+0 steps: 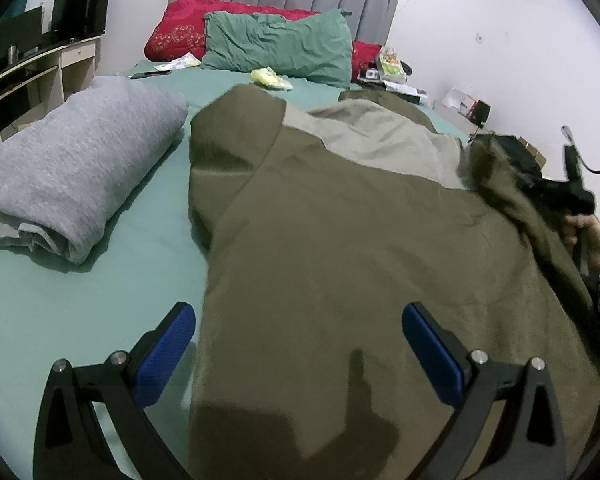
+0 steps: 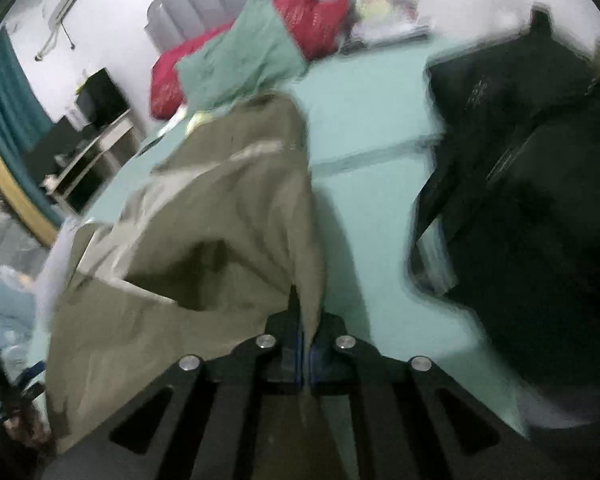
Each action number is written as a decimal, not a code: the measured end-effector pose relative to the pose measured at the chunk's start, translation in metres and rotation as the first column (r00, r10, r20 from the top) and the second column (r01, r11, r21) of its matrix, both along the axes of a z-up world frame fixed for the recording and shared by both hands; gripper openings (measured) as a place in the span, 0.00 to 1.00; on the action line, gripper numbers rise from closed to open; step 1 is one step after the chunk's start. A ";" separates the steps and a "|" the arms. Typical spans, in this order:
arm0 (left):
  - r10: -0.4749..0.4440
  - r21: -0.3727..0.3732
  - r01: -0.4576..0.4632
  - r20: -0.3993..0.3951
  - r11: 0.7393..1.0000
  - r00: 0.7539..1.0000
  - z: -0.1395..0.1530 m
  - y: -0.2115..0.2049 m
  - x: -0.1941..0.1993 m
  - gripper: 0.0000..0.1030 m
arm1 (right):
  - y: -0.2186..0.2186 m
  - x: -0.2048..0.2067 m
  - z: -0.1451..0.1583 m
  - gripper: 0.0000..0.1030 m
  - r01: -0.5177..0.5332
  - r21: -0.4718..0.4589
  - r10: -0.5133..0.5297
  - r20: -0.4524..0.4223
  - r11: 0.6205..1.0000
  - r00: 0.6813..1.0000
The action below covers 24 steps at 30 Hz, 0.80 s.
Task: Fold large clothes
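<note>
A large olive-green jacket (image 1: 340,240) with a paler lining panel lies spread on the green bed sheet (image 1: 80,300). My left gripper (image 1: 300,344) is open, its blue pads straddling the jacket's near left edge just above it. My right gripper (image 2: 306,344) is shut on an edge of the olive jacket (image 2: 220,220) and lifts it off the bed; it also shows at the right in the left wrist view (image 1: 556,192), with fabric draped from it.
A folded grey garment (image 1: 76,172) lies left of the jacket. A dark garment (image 2: 520,180) lies on the right of the bed. Green (image 1: 280,44) and red pillows (image 1: 180,28) sit by the grey headboard, with small clutter. A desk (image 1: 32,72) stands at left.
</note>
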<state>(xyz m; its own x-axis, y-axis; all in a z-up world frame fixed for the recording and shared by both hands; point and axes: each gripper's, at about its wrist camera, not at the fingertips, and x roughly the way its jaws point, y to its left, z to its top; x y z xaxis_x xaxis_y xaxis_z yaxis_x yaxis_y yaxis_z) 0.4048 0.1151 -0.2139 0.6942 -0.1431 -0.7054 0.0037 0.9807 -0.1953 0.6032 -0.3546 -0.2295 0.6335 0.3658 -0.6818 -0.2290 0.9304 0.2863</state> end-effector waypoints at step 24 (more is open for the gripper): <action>-0.024 -0.030 0.025 0.021 0.999 0.999 0.025 -0.004 -0.012 1.00 | 0.134 -0.134 0.061 0.62 -0.246 -0.374 0.278 0.033 0.894 0.960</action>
